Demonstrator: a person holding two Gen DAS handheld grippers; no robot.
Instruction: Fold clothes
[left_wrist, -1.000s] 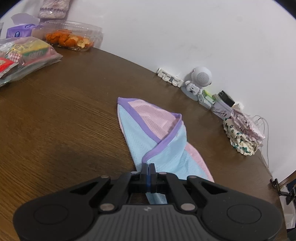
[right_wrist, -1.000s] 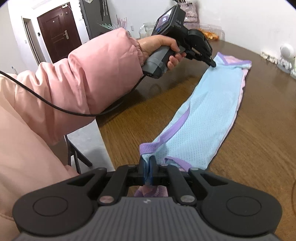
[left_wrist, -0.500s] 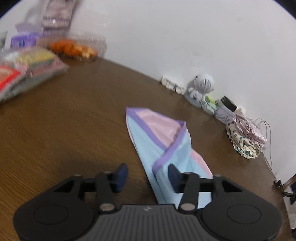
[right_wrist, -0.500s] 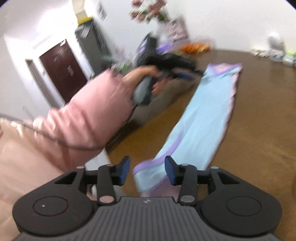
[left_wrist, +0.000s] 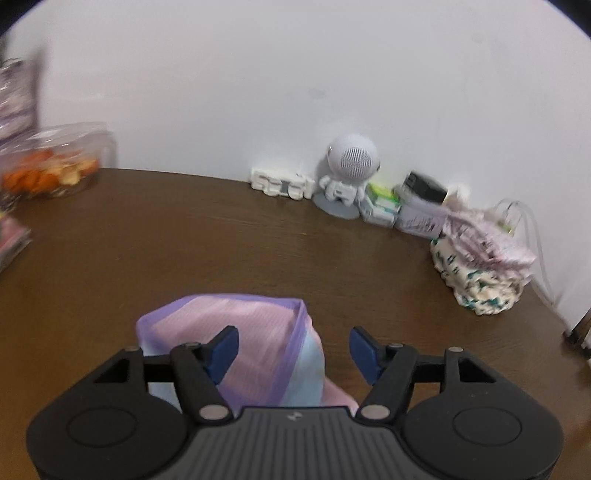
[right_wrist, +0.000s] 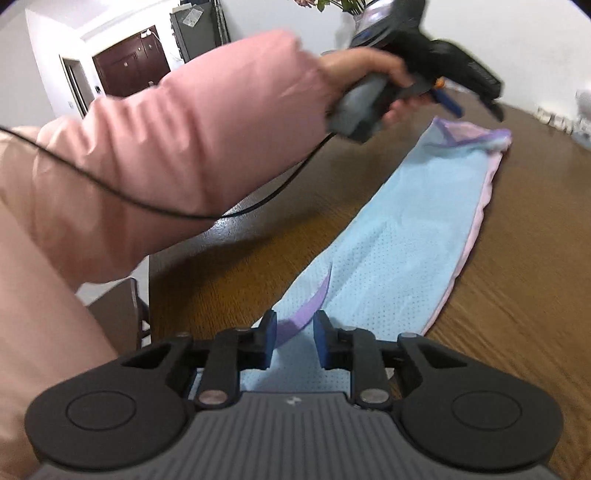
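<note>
A: Nearest first: what are the right tongs (right_wrist: 291, 334) doing?

B: They have just been closing to a narrow gap, with the garment's (right_wrist: 413, 225) near end under them; the pads aren't pressing on it.

A: And the garment itself?

B: It lies flat on the table (right_wrist: 517, 295), its long axis running straight away from those tongs.

A: The far end?

B: The left tongs (left_wrist: 293, 345) hover over it; they have just been opening, wide apart and holding nothing.

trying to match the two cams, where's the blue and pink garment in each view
Left wrist: garment at bottom centre, its folded purple-trimmed end between the open left gripper fingers.
Right wrist: garment runs lengthwise from bottom centre to upper right.
Shared landmark: white block letters by the wall.
</note>
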